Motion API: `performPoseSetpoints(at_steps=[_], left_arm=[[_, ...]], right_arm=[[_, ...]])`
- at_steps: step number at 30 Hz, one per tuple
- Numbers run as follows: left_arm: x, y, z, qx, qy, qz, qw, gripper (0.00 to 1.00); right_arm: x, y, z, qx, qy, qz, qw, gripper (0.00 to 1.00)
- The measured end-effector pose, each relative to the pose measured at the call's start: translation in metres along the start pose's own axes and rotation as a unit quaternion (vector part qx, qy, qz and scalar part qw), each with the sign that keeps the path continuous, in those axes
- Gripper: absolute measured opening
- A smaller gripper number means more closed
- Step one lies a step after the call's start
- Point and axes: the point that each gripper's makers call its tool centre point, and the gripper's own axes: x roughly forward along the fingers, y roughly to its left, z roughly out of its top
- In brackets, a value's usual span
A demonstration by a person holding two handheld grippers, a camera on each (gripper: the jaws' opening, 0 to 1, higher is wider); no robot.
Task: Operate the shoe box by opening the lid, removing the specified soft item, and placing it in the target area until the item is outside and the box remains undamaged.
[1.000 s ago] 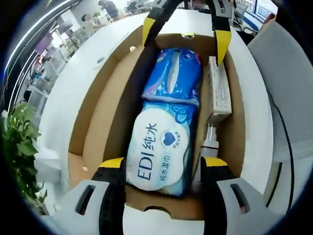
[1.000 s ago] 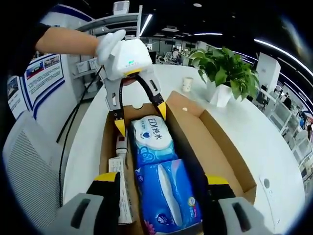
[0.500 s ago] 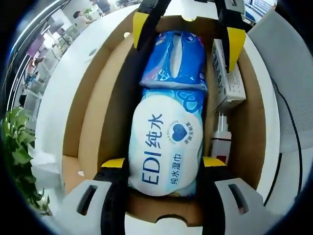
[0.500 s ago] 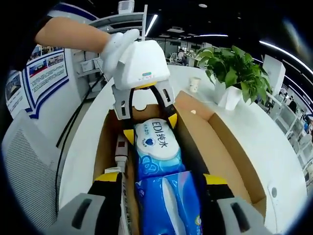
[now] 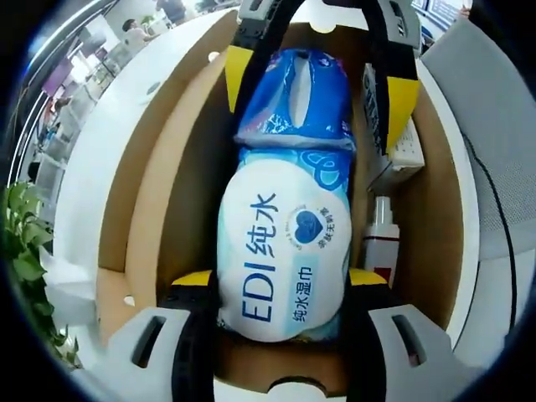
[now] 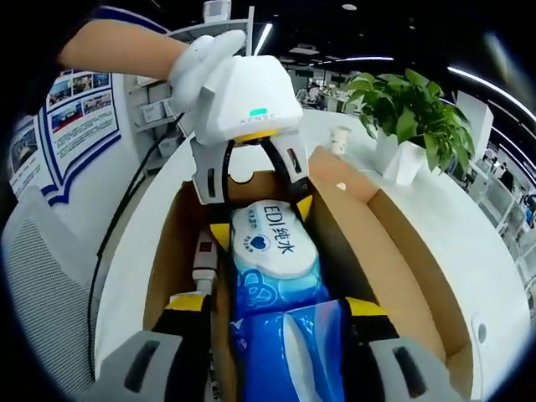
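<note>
Open cardboard shoe box [image 5: 159, 184] — wet-wipes pack [image 5: 280, 251] lying flat inside.

At frame centre the left gripper [image 6: 260, 219] straddles the wipes pack [image 6: 273, 248] inside the open box [image 6: 394, 251]; a plant [image 6: 414, 113] stands upper right.

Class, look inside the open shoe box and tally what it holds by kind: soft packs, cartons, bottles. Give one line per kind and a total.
Soft packs: 2, the wet wipes pack and the blue tissue pack.
Cartons: 1, the white carton.
Bottles: 1, the small white bottle.
Total: 4
</note>
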Motion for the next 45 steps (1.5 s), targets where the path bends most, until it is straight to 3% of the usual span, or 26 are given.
performPoseSetpoints(at_steps=[11,18,22,45], left_arm=[[0.006,-0.001,-0.002,0.001,0.007,-0.018,0.9998,0.6],[0.009,-0.002,-0.001,0.009,0.006,-0.022,0.9997,0.6],[0.01,-0.003,-0.001,0.015,0.012,-0.021,0.9996,0.61],[0.018,-0.004,0.001,0.039,-0.018,-0.01,0.999,0.62]], right_arm=[[0.033,0.004,0.011,-0.016,0.007,0.019,0.9997,0.6],[0.049,0.002,0.008,-0.033,0.032,0.025,0.9986,0.59],[0.054,0.001,0.005,-0.063,0.049,0.022,0.9966,0.57],[0.071,0.001,-0.007,-0.075,0.086,0.028,0.993,0.55]])
